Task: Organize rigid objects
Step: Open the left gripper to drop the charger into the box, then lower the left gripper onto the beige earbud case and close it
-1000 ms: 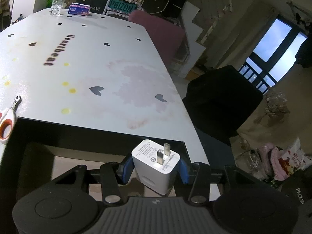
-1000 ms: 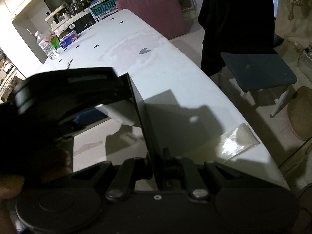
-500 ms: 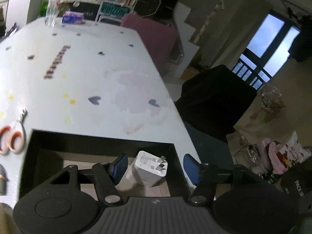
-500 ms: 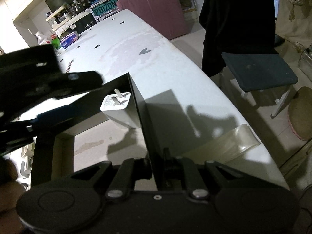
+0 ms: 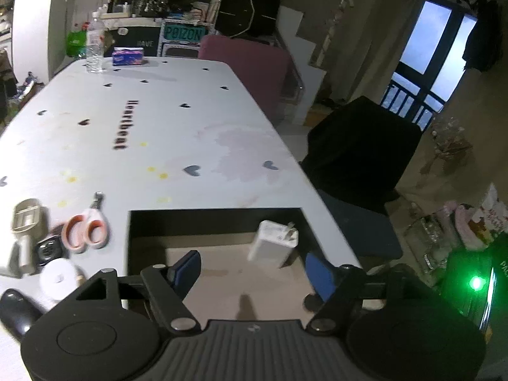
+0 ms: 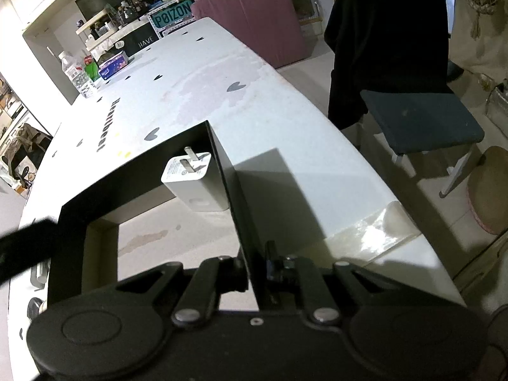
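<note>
Charger [image 5: 273, 243] sits inside the black box [image 5: 216, 219], prongs up, tilted against the box's right wall, just ahead of the left hand-held gripper [image 5: 254, 270] and touching neither pad. That left hand-held gripper hovers over the box, angled down toward the floor of it, its two blue pads [image 5: 187, 268] spread wide with nothing between them. One charger, one box. From the right wrist view, the charger [image 6: 195, 179] stands ahead and slightly left of the right hand-held gripper [image 6: 257, 270], which is held low at the near end of the box's right wall [image 6: 235, 197], fingers clenched on that thin black panel. Left of the left hand-held gripper, on the table [image 5: 158, 127], lies a small cluster: one pair of orange-handled scissors [image 5: 85, 228], one beige clip-like tool [image 5: 25, 225], one white round disc [image 5: 57, 277], one small dark item too blurred to identify. Far ahead, at the table's far end, one water bottle [image 5: 94, 47] and one tissue pack [image 5: 128, 56].
</note>
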Available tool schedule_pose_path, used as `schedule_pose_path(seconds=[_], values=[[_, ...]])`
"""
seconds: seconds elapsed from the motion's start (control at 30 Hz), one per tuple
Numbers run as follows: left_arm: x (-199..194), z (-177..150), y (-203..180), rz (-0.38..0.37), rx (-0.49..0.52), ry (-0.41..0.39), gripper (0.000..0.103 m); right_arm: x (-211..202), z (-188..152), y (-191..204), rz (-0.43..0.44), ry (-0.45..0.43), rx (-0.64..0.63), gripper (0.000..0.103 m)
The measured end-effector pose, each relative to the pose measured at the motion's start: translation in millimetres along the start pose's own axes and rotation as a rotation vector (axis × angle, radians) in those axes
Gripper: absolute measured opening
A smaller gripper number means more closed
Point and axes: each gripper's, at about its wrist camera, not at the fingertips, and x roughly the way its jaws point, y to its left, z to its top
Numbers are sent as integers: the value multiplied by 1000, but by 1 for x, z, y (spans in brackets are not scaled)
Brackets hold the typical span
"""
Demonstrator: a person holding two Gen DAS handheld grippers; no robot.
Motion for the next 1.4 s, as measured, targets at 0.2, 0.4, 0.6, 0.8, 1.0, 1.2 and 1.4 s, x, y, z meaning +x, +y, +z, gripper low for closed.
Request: schedule_pose_path(seconds=[0.2, 0.4, 0.6, 0.8, 1.0, 1.2, 1.4], values=[[-18, -15, 11, 71, 43, -4, 86, 0, 0, -5, 3, -4, 25, 10], [-35, -30, 21, 105, 93, -26, 91, -1, 0, -6, 0, -7, 42, 11], [-53, -48, 37, 141, 144, -56, 98, -1, 0, -8, 3, -9, 51, 11], [-76, -62, 73, 204, 136, -101, 102, -1, 0, -8, 3, -9, 52, 11], [-93, -75, 113, 256, 145, -149, 103, -1, 0, -8, 3, -9, 51, 11], [-94, -91, 138, 230, 168, -137, 103, -1, 0, -7, 0, -9, 46, 11], [-78, -99, 145, 183, 64, -89, 73, -1, 0, -7, -1, -10, 44, 11]])
